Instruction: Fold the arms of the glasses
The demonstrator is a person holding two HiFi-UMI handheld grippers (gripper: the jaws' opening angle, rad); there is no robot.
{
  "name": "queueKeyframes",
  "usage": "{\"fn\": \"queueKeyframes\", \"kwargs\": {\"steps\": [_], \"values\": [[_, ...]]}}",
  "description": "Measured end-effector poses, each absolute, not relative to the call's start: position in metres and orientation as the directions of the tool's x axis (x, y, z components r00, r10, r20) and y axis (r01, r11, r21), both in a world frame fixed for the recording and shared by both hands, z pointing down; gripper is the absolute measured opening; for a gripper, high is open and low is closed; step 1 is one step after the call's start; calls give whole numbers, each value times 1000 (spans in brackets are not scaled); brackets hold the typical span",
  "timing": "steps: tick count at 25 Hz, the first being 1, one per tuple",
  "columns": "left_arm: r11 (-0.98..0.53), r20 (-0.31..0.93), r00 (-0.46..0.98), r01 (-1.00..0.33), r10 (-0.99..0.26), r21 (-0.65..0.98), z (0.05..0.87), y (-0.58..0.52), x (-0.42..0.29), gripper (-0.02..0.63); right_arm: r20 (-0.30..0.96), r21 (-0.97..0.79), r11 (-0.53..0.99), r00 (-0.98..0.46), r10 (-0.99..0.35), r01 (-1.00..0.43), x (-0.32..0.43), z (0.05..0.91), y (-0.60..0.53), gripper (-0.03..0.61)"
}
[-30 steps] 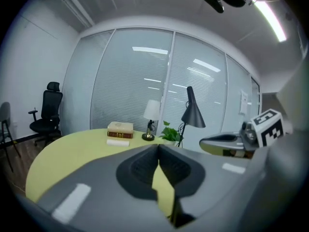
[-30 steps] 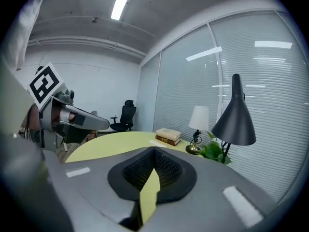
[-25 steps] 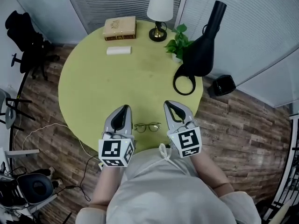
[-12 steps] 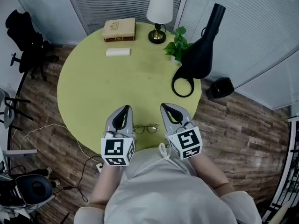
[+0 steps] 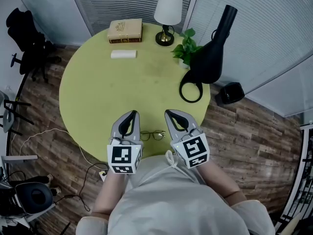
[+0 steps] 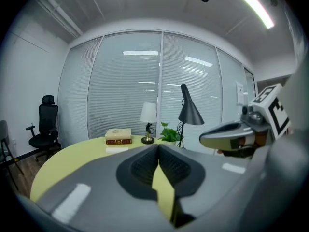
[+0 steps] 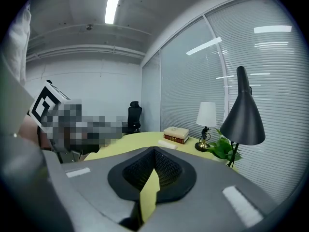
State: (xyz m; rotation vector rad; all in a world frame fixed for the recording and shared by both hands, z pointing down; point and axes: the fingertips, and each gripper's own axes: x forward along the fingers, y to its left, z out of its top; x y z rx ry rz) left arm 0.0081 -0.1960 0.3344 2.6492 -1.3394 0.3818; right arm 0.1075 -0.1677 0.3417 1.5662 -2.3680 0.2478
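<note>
A pair of thin-framed glasses (image 5: 152, 135) lies on the round yellow-green table (image 5: 98, 92), close to its near edge. How its arms stand is too small to tell. My left gripper (image 5: 131, 113) rests just left of the glasses, shut and empty. My right gripper (image 5: 168, 112) sits just right of them, also shut with nothing held. Neither touches the frame. In the left gripper view the jaws meet at the tip (image 6: 158, 147) and the right gripper (image 6: 231, 134) shows at the right. The right gripper view shows its shut tip (image 7: 153, 151). Neither gripper view shows the glasses.
At the table's far side stand a book (image 5: 125, 29), a white-shaded lamp (image 5: 167, 12), a small plant (image 5: 185, 45) and a black desk lamp (image 5: 211, 53). A white block (image 5: 123, 54) lies near the book. An office chair (image 5: 24, 38) and cables are on the floor at left.
The right gripper has edged slightly left, closer to the glasses. The left gripper and the glasses have stayed where they were.
</note>
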Motion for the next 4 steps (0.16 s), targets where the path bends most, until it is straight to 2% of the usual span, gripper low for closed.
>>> {"fn": "queueKeyframes", "kwargs": {"steps": [4], "values": [[-592, 288, 573, -805, -767, 25, 336, -198, 11, 6, 340, -5, 397, -375, -862, -918, 106, 344, -171, -2]]}}
